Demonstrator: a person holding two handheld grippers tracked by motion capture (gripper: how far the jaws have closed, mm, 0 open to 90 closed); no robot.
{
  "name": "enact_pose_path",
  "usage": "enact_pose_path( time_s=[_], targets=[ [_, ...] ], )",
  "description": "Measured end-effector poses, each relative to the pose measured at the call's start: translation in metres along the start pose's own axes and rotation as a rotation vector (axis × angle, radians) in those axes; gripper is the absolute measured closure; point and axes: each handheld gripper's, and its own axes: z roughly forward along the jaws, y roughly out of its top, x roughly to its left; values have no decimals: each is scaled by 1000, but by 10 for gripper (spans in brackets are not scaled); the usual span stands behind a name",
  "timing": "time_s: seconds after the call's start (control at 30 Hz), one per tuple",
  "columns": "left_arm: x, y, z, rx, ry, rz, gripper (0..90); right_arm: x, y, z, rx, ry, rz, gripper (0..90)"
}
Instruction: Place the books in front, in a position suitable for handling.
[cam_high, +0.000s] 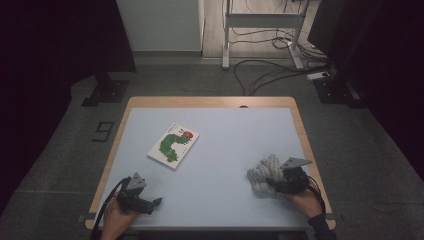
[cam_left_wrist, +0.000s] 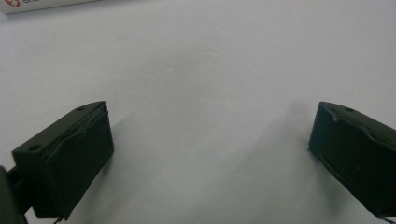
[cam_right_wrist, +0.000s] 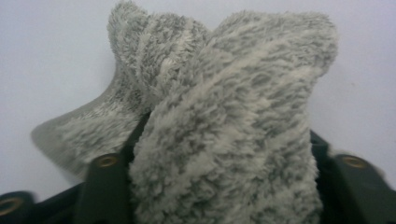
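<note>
The fuzzy grey cloth (cam_right_wrist: 224, 116) sits bunched between the jaws of the right tongs (cam_high: 282, 182), near the table's front right corner. In the right gripper view its pile hides most of both jaws, so whether the pads press on it cannot be told; the jaws stand part open with the fabric filling the gap. The cloth's lower end is cut off at that view's bottom edge, and 1 flap trails out to the left onto the table (cam_high: 225, 150). From the high view the tongs' grey plate and the person's right hand (cam_high: 305, 200) cover the cloth's near side.

The left tongs (cam_left_wrist: 210, 154) stand wide open with nothing between the jaws, low over bare tabletop near the front left corner, held by the left hand (cam_high: 117, 212). A sliver of the picture book (cam_high: 173, 145) is cut off at the top left of the left gripper view.

That book lies well ahead of the left tongs and far left of the right tongs. Between the 2 tongs runs a broad bare stretch. The right tongs sit close to the table's right and front edges.
</note>
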Motion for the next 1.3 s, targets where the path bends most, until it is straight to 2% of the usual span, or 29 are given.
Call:
enact_pose_path(
  time_s=[0.2,0.33,0.43,0.57,0.7,1.0,1.1,1.2,1.3],
  targets=[
    [0,0,0,0,-1,0,0,-1,6,-4,-11,-19,0,145],
    [0,0,0,2,-1,0,0,-3,14,-14,-35,-36,-14,97],
    [0,0,0,2,-2,-1,0,-4,21,-22,-43,-45,-24,0],
    [0,0,0,2,-2,-1,0,-4,30,-31,-64,-61,-47,0],
    [0,0,0,2,-1,-1,0,-4,37,-36,-84,-58,-51,0],
    [0,1,0,2,-1,-14,0,1,46,-24,-82,-35,-64,0],
    [3,2,-1,-3,-17,-40,0,3,50,-19,-85,-25,-73,0],
    [9,3,-2,5,22,-39,0,6,55,-15,-89,-19,-82,1],
    [18,6,-5,3,40,-41,0,9,60,-11,-96,-10,-89,3]
  ],
)
